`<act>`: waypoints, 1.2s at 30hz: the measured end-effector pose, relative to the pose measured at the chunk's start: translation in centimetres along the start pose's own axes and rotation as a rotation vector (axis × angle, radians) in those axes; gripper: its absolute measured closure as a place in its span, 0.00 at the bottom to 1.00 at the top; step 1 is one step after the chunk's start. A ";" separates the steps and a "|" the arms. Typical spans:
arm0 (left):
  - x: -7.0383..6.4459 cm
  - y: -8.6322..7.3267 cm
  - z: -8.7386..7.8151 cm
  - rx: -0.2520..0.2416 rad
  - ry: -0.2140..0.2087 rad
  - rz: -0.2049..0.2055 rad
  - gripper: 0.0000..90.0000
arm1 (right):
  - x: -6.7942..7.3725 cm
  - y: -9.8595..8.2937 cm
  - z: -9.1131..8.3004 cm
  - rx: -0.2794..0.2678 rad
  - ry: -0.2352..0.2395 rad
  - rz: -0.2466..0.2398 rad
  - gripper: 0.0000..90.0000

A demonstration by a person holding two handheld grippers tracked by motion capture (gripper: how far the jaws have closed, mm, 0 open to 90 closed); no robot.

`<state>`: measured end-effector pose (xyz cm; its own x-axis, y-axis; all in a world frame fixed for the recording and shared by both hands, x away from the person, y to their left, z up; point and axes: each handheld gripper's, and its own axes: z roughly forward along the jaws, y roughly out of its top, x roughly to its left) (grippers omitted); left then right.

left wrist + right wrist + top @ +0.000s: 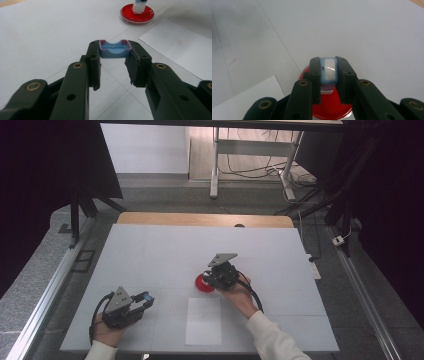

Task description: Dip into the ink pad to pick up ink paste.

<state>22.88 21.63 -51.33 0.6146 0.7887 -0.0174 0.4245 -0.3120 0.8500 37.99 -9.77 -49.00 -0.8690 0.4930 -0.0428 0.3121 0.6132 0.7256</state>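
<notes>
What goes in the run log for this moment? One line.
left hand-held gripper: shut on blue cap, off the table | right hand-held gripper: shut on stamp body over red dish | white sheet: untouched

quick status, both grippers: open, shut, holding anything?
Left gripper: shut on the blue cap, above the table.
Right gripper: shut on the light-blue stamp, over the red dish.

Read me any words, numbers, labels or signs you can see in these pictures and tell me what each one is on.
No readable text anywhere.
White paper sheet: a small faint red square mark, not lettering.
Blue cap in the left gripper: no lettering visible.
Blue-and-white stamp in the right gripper, over the red round pad: no lettering visible.
White table: only thin lines and a faint red smudge.
</notes>
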 end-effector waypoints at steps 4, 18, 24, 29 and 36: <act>0.0 0.0 0.0 0.001 0.001 -0.001 0.72 | 0.1 0.0 0.1 0.005 -0.003 -0.006 0.83; 0.0 0.0 0.0 0.003 0.001 0.006 0.72 | 0.4 -0.2 0.4 0.008 -0.023 -0.020 0.84; 0.0 0.0 0.0 0.003 0.001 0.006 0.72 | 0.3 -0.3 0.5 0.007 -0.019 -0.009 0.84; 0.0 -0.1 0.1 0.006 -0.001 0.007 0.72 | 0.4 -0.3 0.5 0.011 -0.028 -0.012 0.84; 0.0 -0.1 0.1 0.010 -0.001 0.006 0.72 | 0.4 -0.4 0.6 0.008 -0.028 -0.006 0.84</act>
<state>22.91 21.58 -51.45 0.6178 0.7863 -0.0134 0.4275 -0.3215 0.8449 37.73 -9.46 -49.70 -0.8598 0.5063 -0.0664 0.3101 0.6209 0.7199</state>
